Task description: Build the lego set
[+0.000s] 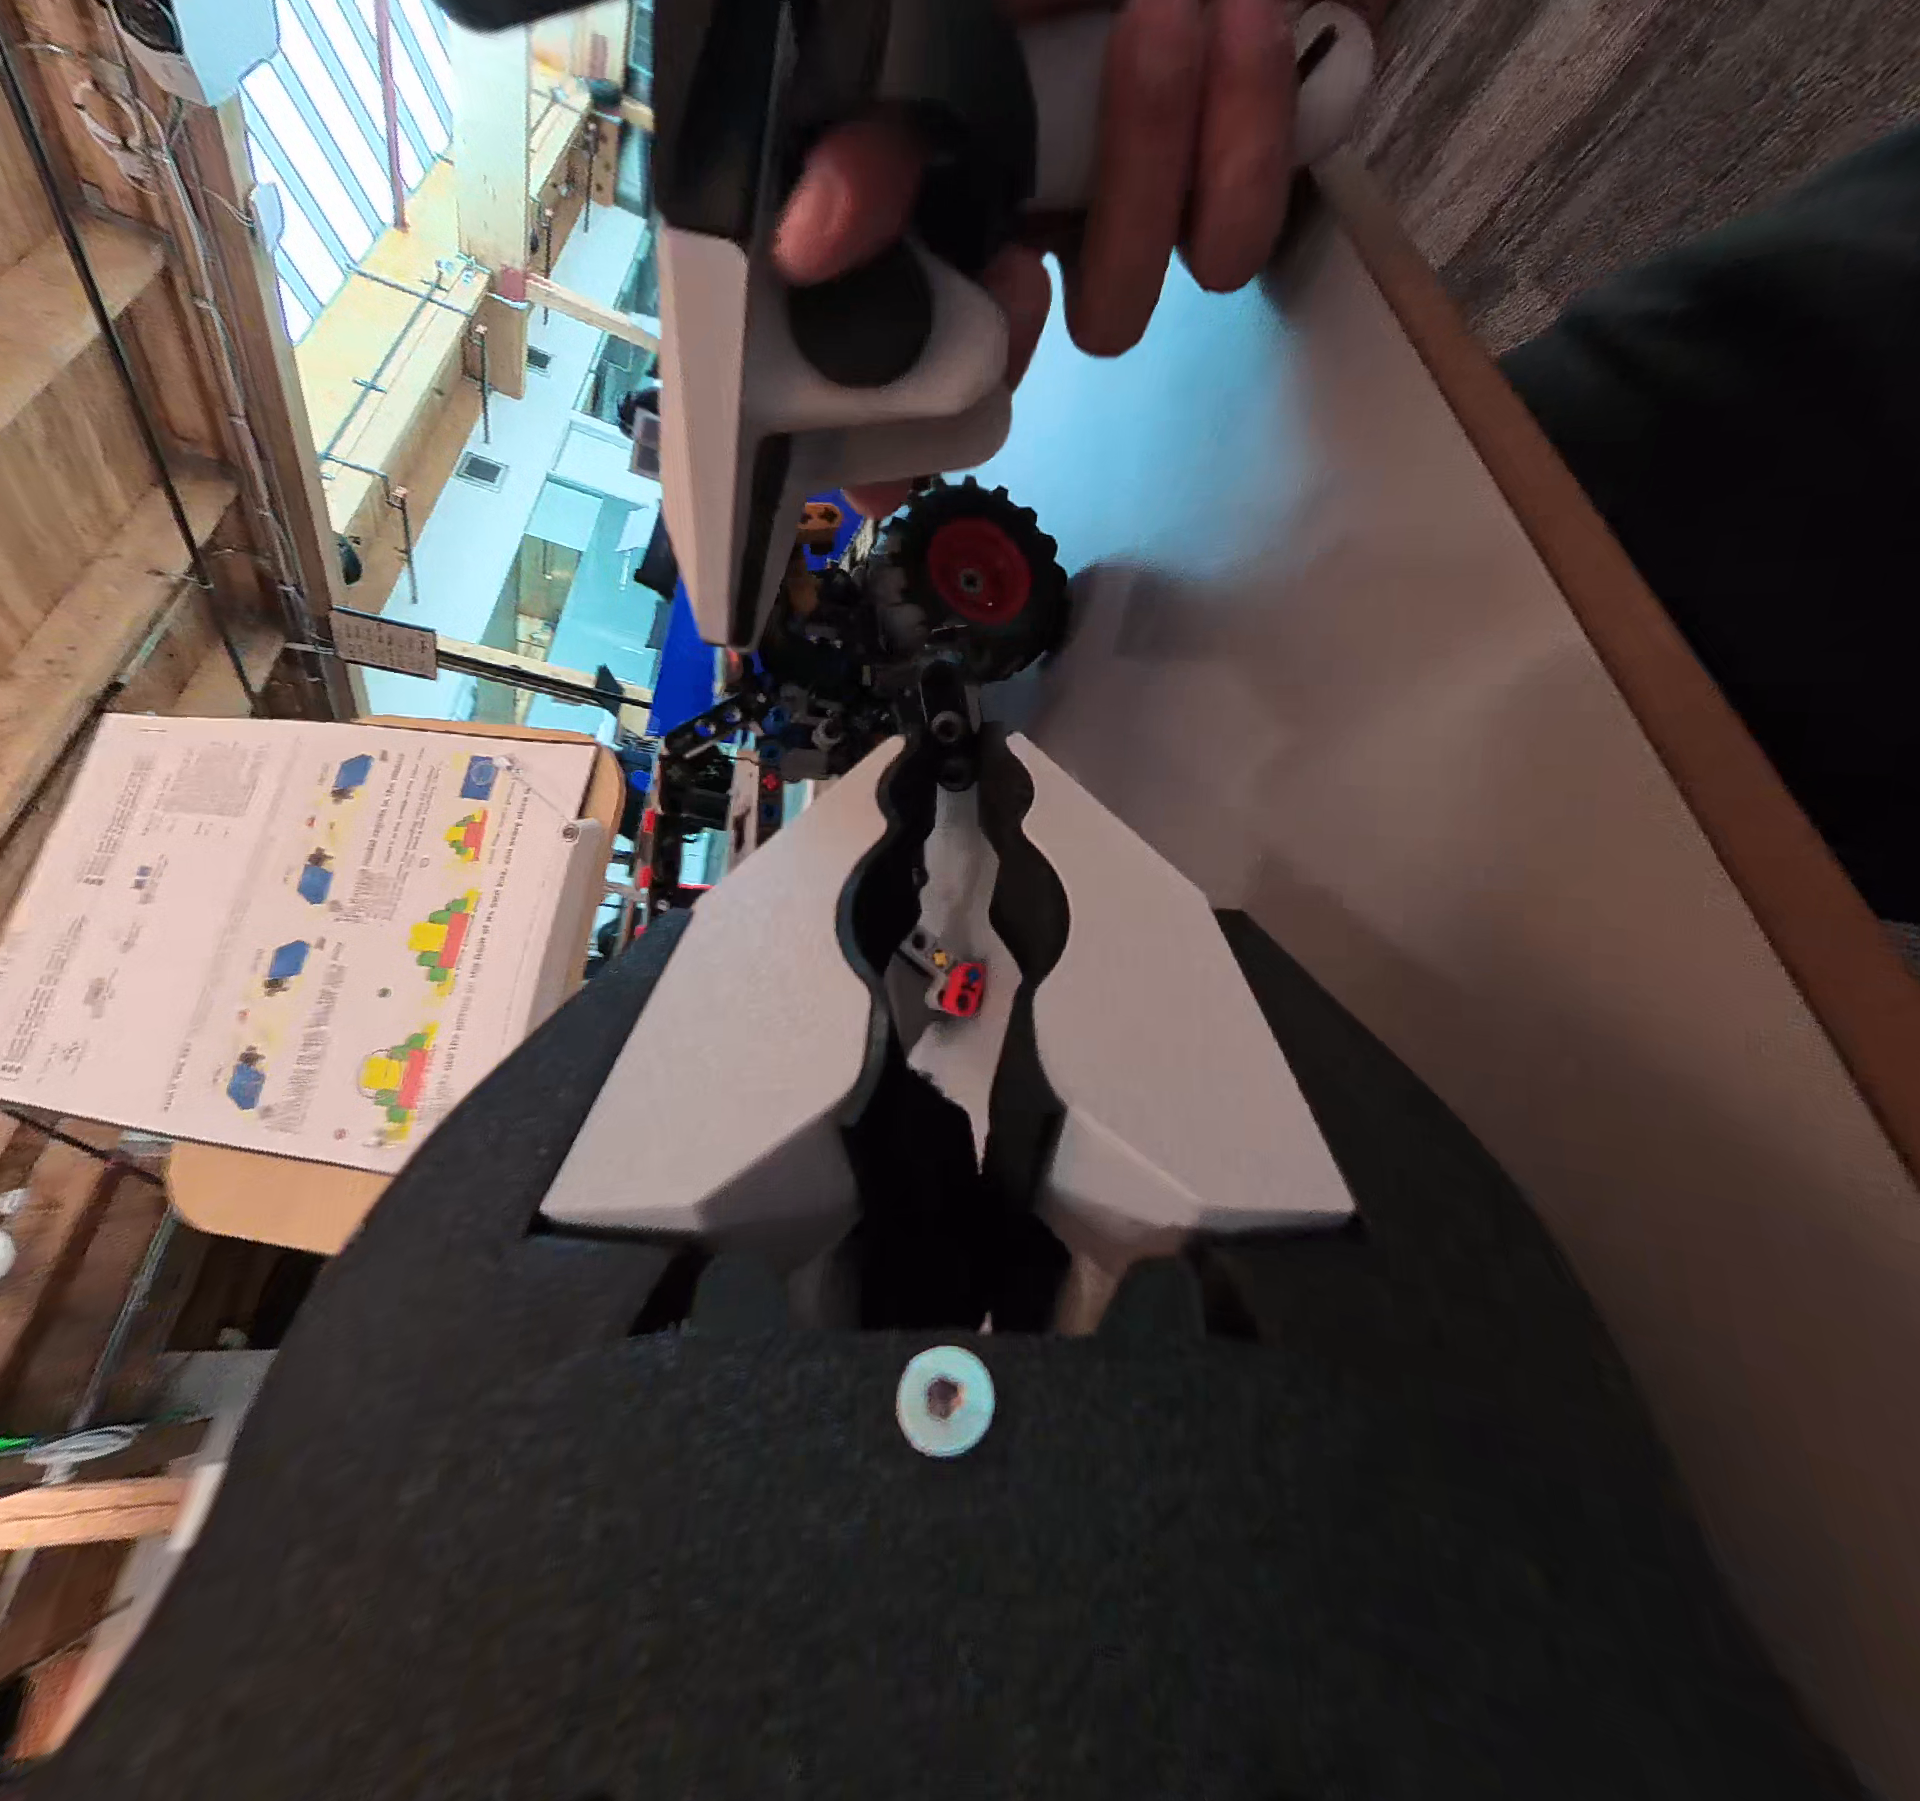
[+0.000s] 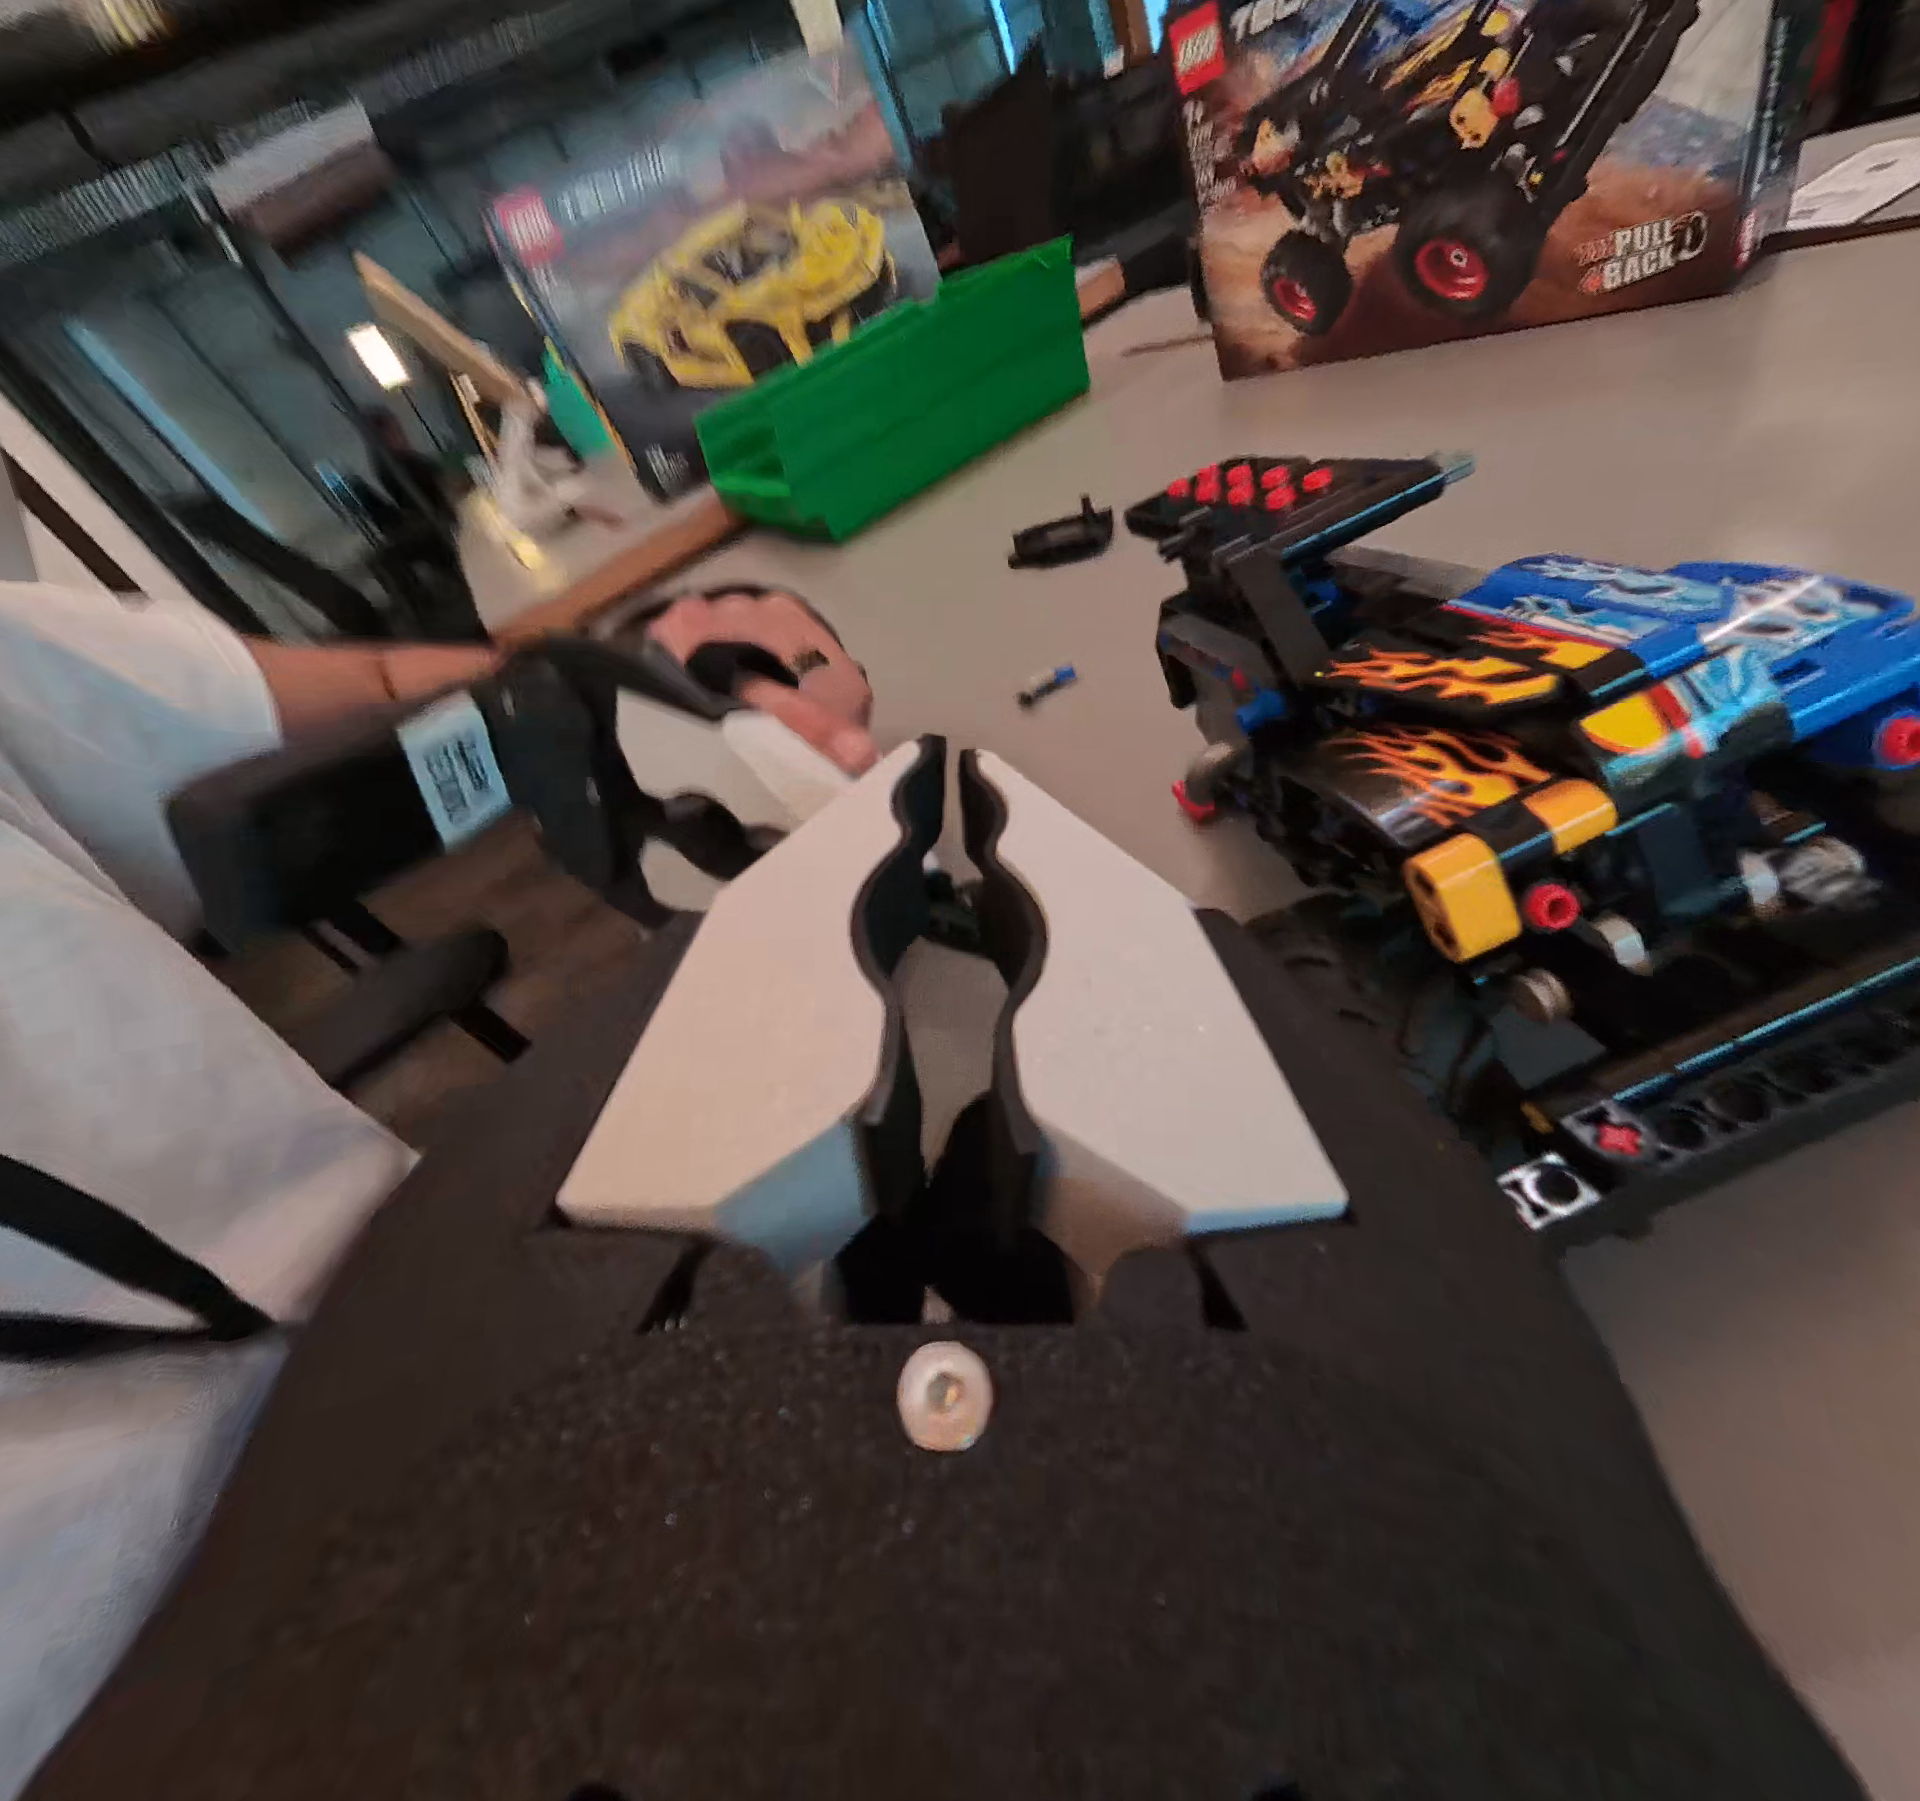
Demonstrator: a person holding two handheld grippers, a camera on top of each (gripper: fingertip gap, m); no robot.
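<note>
A grey worktable (image 2: 1558,421) in a workshop carries two toy boxes, one picturing a yellow car (image 2: 717,297) and one a monster truck (image 2: 1475,120), with a green plastic bin (image 2: 904,401) between them. A brick-built toy truck (image 2: 1558,775), blue with flame panels, lies tilted on the table, with a loose black piece (image 2: 1060,538) and a small blue-tipped pin (image 2: 1044,683) close by.

The left gripper (image 1: 951,749) pinches a black pin-like part of the truck's frame at its fingertips, just beside a black wheel with a red hub (image 1: 977,572). The right gripper (image 2: 951,759), gripped by a hand (image 1: 1143,141), has its fingers drawn nearly together with a narrow gap at the tips and nothing clearly between them; it hangs to the left of the truck. An instruction sheet (image 1: 301,930) stands on a board behind.
</note>
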